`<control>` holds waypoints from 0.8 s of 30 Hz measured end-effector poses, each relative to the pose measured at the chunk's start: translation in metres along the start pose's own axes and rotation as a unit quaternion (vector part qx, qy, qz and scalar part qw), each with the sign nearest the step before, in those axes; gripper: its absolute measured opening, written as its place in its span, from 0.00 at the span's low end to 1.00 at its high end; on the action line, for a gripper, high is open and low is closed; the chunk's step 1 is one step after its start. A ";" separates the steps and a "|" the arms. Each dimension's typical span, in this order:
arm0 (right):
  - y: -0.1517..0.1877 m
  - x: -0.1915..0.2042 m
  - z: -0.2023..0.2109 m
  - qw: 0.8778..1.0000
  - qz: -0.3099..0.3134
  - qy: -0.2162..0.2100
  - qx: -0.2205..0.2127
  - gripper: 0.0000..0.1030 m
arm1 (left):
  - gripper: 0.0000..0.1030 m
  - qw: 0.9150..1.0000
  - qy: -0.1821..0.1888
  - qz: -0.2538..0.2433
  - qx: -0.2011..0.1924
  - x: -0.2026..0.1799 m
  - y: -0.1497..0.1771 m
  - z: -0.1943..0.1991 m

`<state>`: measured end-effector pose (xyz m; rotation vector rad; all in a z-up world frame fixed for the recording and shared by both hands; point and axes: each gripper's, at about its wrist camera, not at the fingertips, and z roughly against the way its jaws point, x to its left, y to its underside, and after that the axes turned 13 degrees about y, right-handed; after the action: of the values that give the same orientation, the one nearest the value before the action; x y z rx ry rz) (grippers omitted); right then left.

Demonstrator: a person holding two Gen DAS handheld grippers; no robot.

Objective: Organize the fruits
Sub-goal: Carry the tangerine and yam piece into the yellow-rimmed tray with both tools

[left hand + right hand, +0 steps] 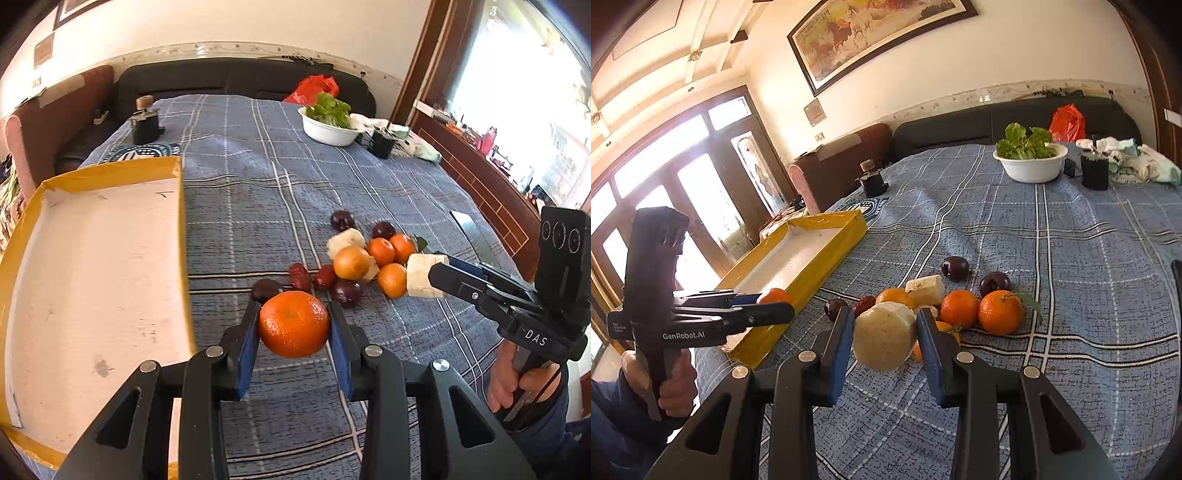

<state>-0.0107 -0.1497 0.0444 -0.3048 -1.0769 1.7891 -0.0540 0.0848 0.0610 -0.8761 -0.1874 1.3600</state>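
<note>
Left wrist view shows your left tongs (293,325) pinching a tangerine (293,324) above the desk (369,177), with the yellow-rimmed tray (92,258) at nine o'clock. Your right tongs (885,334) pinch a pale peeled chunk (884,336), lifted over the fruit pile (960,299) at twelve o'clock. The round tangerine is held only by its sides; a quick swing toward the tray could roll it out, and a low carry could clip the rim.
</note>
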 end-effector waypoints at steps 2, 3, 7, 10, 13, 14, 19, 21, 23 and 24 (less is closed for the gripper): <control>-0.001 0.002 -0.002 1.000 -0.004 0.004 0.008 0.38 | 0.34 1.000 0.001 0.005 -0.004 0.004 -0.001 0.005; -0.001 0.003 -0.002 1.000 -0.007 0.004 0.011 0.38 | 0.34 1.000 0.002 0.007 -0.010 0.007 -0.002 0.008; -0.004 0.020 0.008 1.000 -0.010 -0.005 0.015 0.38 | 0.34 1.000 -0.007 0.007 -0.024 0.015 -0.003 0.020; -0.008 0.039 0.015 1.000 -0.011 -0.010 0.015 0.38 | 0.34 0.999 -0.008 0.017 -0.029 0.028 -0.003 0.028; -0.016 0.059 0.016 0.999 -0.016 -0.027 0.023 0.38 | 0.34 0.999 -0.016 0.027 -0.038 0.044 -0.001 0.039; -0.019 0.068 0.013 0.999 -0.019 -0.034 0.029 0.38 | 0.34 0.999 -0.018 0.030 -0.041 0.049 0.000 0.043; -0.028 0.102 -0.007 0.995 -0.034 -0.078 0.056 0.38 | 0.34 0.996 -0.043 0.057 -0.052 0.087 0.005 0.064; -0.029 0.116 -0.018 0.993 -0.030 -0.090 0.065 0.38 | 0.34 0.995 -0.051 0.073 -0.055 0.103 0.007 0.072; -0.030 0.135 -0.033 0.992 -0.023 -0.101 0.078 0.38 | 0.34 0.993 -0.061 0.084 -0.059 0.116 0.010 0.078; -0.031 0.140 -0.038 0.991 -0.021 -0.106 0.083 0.38 | 0.34 0.992 -0.066 0.090 -0.061 0.123 0.011 0.082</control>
<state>-0.0352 -0.0086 0.0815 0.0098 -1.0640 1.8894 -0.0804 0.2309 0.0650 -0.9235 -0.3022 1.5886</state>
